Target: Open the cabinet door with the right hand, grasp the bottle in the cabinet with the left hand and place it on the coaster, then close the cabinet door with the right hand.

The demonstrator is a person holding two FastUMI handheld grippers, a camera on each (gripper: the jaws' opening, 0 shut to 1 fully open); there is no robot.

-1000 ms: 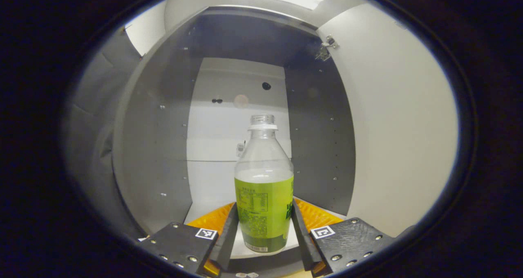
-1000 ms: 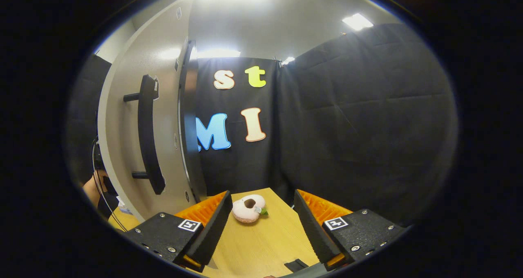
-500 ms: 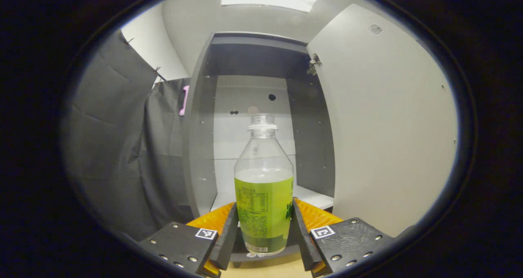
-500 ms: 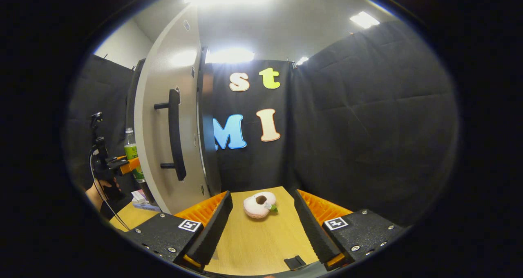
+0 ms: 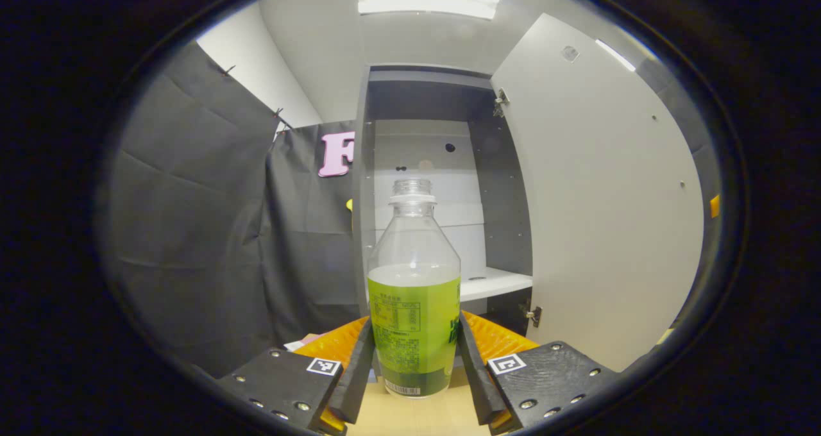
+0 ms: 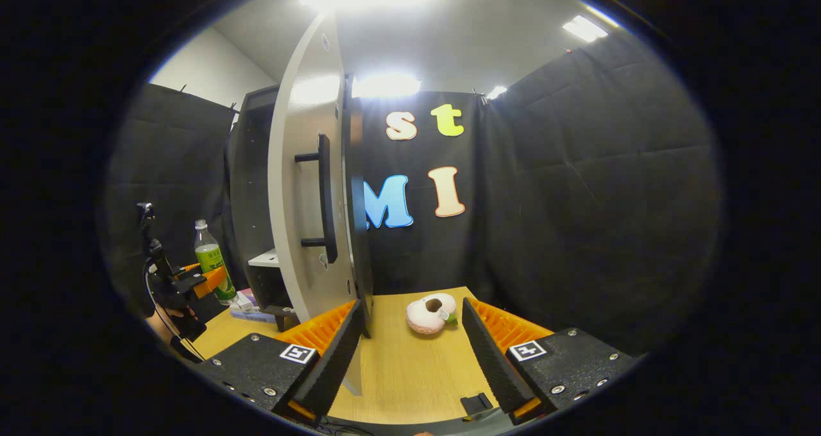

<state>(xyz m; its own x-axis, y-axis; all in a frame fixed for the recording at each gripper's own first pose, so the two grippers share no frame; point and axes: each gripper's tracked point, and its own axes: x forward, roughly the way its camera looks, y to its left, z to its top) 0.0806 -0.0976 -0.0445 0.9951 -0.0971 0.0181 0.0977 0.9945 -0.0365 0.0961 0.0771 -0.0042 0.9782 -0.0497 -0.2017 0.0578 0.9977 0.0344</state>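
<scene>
The clear plastic bottle with a green label (image 5: 414, 295), uncapped and partly filled (likely light, smooth, squashable, spillable), stands upright outside the grey cabinet (image 5: 423, 186), clamped low at its label by the left gripper (image 5: 414, 359), while the right gripper (image 6: 410, 359) hangs open.

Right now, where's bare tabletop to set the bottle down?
Open wood lies between the right gripper fingers, bordered by the plush toy behind and the cabinet door at left. Crowded: under the bottle, small items lie beside the cabinet base.
</scene>
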